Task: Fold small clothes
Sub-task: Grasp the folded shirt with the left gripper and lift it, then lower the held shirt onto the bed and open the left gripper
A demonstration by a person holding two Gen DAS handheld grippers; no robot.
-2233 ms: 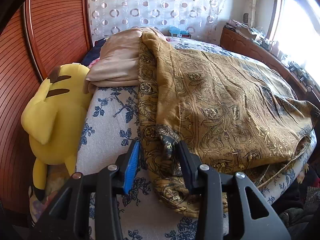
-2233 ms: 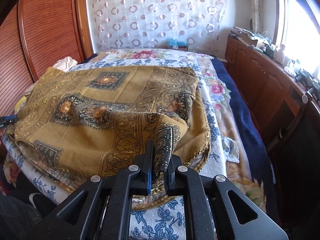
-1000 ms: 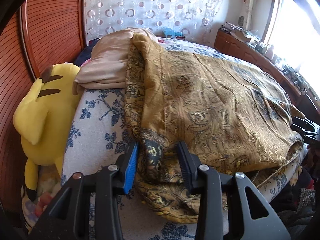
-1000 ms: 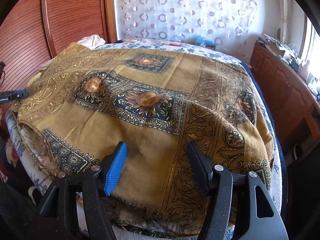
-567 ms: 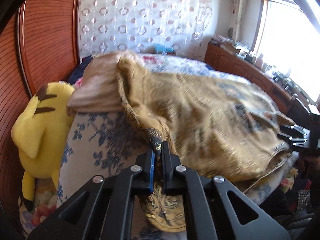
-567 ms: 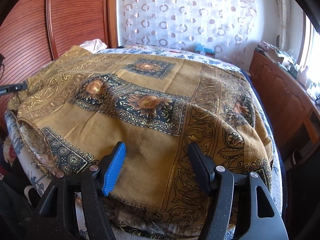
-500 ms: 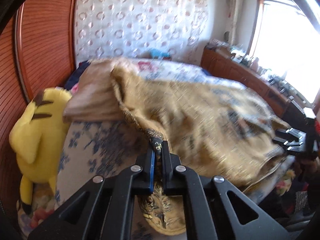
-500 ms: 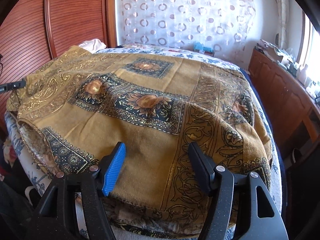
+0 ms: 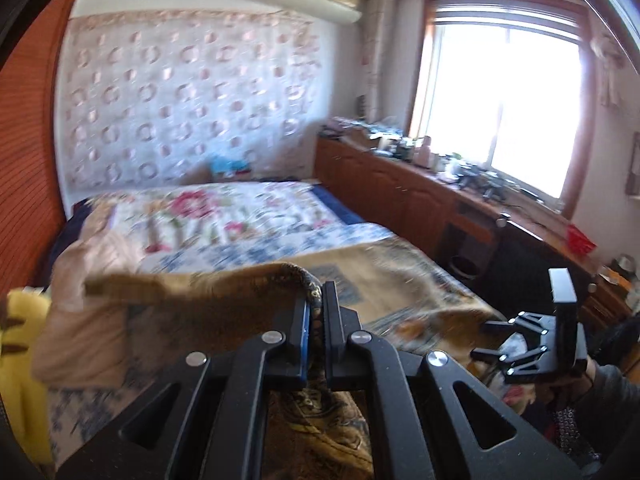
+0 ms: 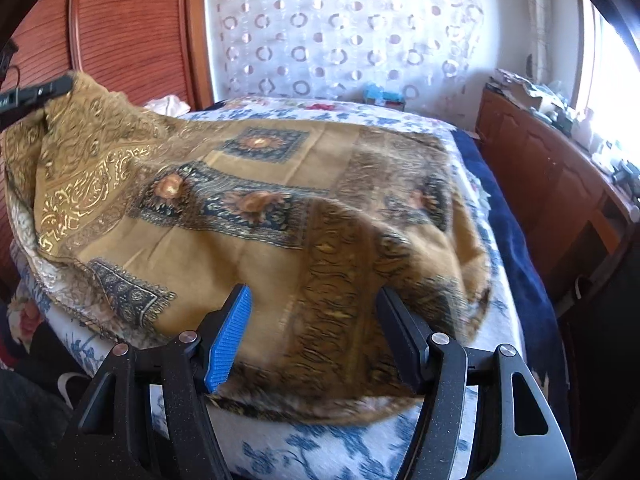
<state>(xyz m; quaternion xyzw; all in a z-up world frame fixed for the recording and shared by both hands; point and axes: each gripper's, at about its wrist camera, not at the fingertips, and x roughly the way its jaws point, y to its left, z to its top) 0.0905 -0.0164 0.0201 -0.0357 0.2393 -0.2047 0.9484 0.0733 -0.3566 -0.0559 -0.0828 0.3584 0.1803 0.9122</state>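
- Left wrist view: my left gripper (image 9: pixel 316 304) is clamped on one corner of the single mustard patterned cloth (image 9: pixel 404 280), lifting that edge clear of the bed (image 9: pixel 256 216).
- Right wrist view: my right gripper (image 10: pixel 314 332) has its two fingers spread wide over the near edge of the same cloth, one on each side of a fold; the pads are not pressing on it.
- One cloth, spread across the near part of the blue-flowered bedcover (image 10: pixel 340 448), with its far left corner raised.
- One yellow plush toy (image 9: pixel 20 368) sits beside the bed at the left.
- One beige pillow (image 9: pixel 80 320) lies just beside the cloth.
- One window (image 9: pixel 504 104) stands above one long wooden cabinet (image 9: pixel 400 200).
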